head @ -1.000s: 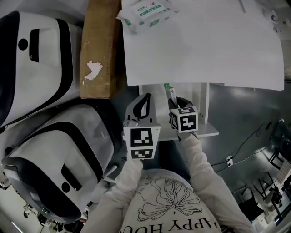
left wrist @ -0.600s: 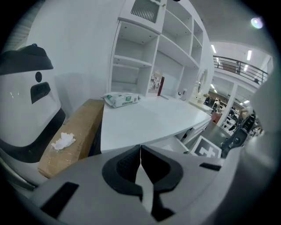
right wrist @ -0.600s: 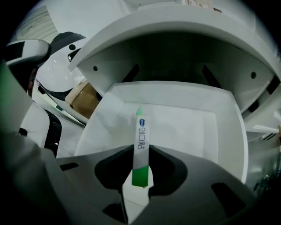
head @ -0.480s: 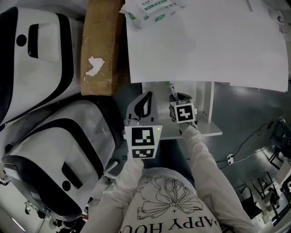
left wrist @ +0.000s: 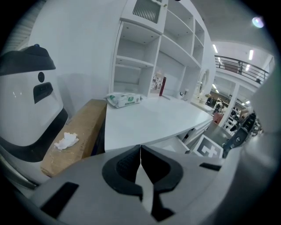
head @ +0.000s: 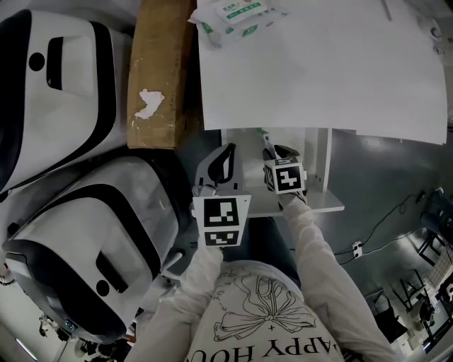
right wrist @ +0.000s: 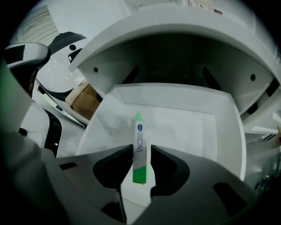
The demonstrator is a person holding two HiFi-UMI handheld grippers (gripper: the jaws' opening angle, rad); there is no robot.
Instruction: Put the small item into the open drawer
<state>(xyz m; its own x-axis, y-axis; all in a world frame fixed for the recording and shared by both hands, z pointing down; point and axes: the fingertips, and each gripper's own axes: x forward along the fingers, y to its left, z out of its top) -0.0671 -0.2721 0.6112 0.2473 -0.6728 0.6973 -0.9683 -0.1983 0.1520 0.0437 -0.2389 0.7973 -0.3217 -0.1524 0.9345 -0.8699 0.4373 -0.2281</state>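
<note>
The small item is a slim white and green tube (right wrist: 139, 145). It stands between the jaws of my right gripper (right wrist: 141, 151), which are opening, and a thin gap shows between the tube and the right pad. Below it lies the open white drawer (right wrist: 189, 127), pulled out from under the desk. In the head view the tube (head: 265, 141) pokes forward from the right gripper (head: 277, 152) over the drawer (head: 318, 201). My left gripper (head: 226, 152) hovers just left of the drawer. Its jaws (left wrist: 140, 149) are shut on nothing.
A white desk top (head: 318, 71) overhangs the drawer and carries a pack of tissues (head: 237, 18). A long cardboard box (head: 159, 71) with a crumpled tissue (head: 147, 102) lies left of the desk. Two large white and black machines (head: 56, 85) fill the left side.
The right gripper has moved slightly forward with the tube over the drawer. The left gripper has hardly moved.
</note>
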